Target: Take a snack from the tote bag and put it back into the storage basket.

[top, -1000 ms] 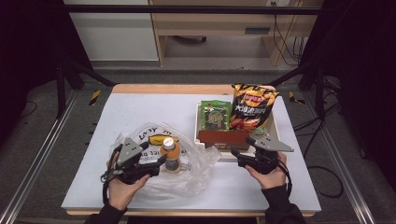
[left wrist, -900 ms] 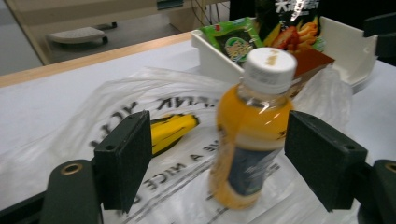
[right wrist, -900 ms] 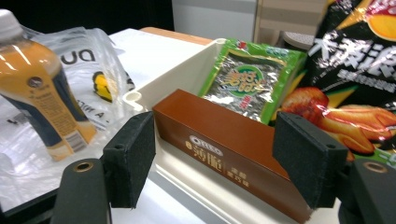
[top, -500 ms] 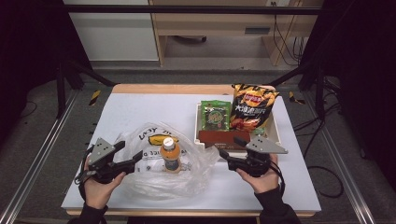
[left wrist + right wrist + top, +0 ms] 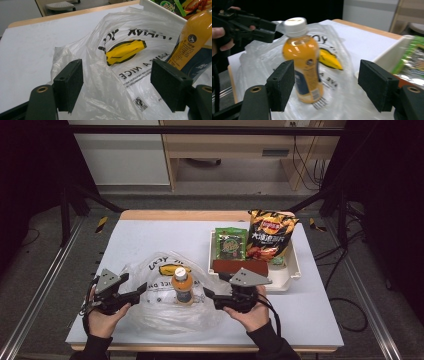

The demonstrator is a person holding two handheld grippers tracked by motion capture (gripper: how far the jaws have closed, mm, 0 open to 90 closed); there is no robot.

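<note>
One orange-juice bottle [image 5: 183,284] stands upright on the crumpled clear plastic bag [image 5: 165,307] at about 6 o'clock on the tabltop [image 5: 150,237]; its base is blurred behind plastic in the right gripper view. The bag's print is partly folded away. Two hand-held grippers flank it: the left hand-held gripper [image 5: 141,290] at 9 o'clock, the right hand-held gripper [image 5: 210,297] at 3 o'clock, both jaws spread wide, gripping nothing. In the white tray [image 5: 292,270], two snack packets stand, bottoms hidden.

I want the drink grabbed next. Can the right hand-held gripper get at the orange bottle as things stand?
Probably yes: the right hand-held gripper is open and faces the upright orange bottle, nothing between.
</note>
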